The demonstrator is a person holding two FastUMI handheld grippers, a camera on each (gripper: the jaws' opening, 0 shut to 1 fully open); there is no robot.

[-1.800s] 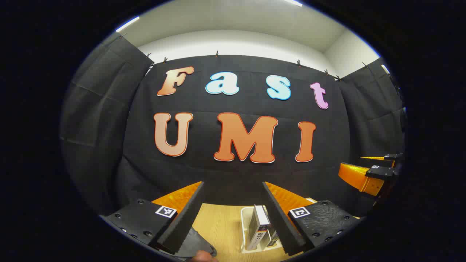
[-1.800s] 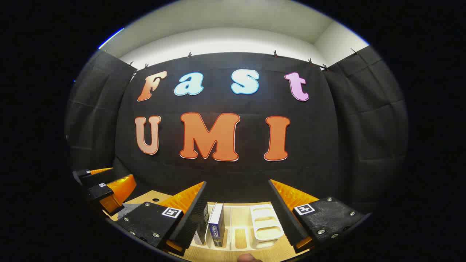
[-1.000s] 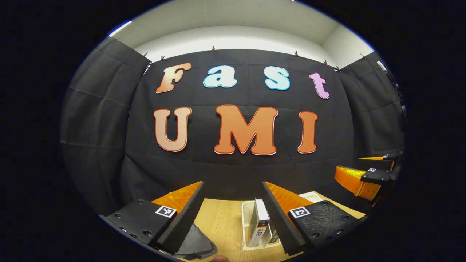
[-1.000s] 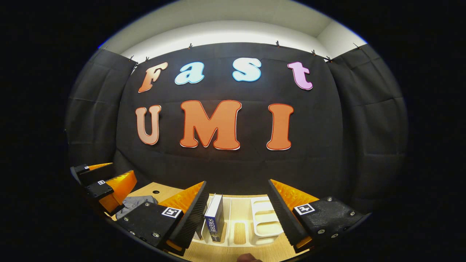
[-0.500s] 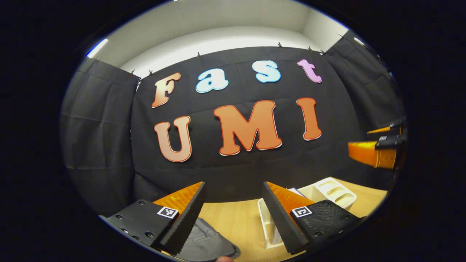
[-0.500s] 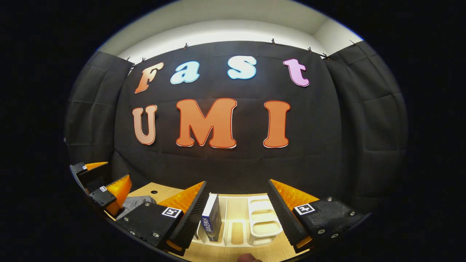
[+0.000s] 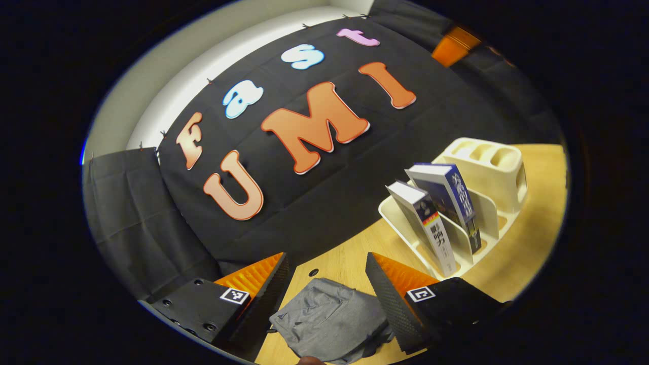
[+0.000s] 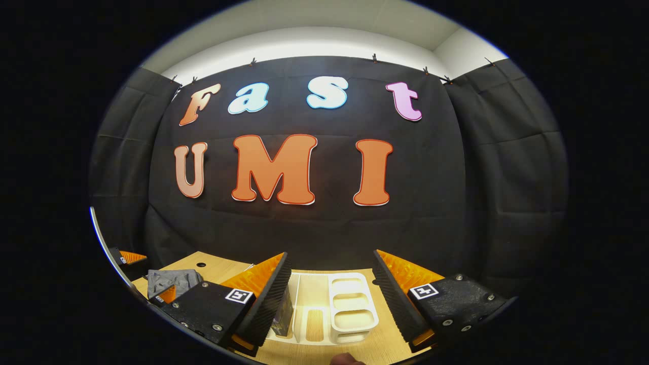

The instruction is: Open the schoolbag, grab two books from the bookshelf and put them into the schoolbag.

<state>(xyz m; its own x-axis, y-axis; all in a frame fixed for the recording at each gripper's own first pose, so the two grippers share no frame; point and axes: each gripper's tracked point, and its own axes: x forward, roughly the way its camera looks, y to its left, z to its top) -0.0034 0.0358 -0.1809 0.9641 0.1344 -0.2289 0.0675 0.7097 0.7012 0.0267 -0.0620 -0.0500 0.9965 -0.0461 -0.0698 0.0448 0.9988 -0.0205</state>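
In the left gripper view the grey schoolbag lies crumpled and closed on the wooden table, just beyond and below my left gripper, which is open and empty. To the right stands a cream bookshelf rack holding two upright books, one white with a dark spine and one blue. My right gripper is open and empty above the same rack. One book is half hidden behind its left finger. The bag shows at far left, beside part of the left gripper.
The light wooden table runs to the black cloth wall behind it. It has a small round hole just past the bag. An orange finger of the right gripper shows at the top right of the left gripper view.
The left gripper has rolled over and dipped towards the bag, bringing the bag, the rack and both books into its view. The right gripper has shifted only slightly to the right.
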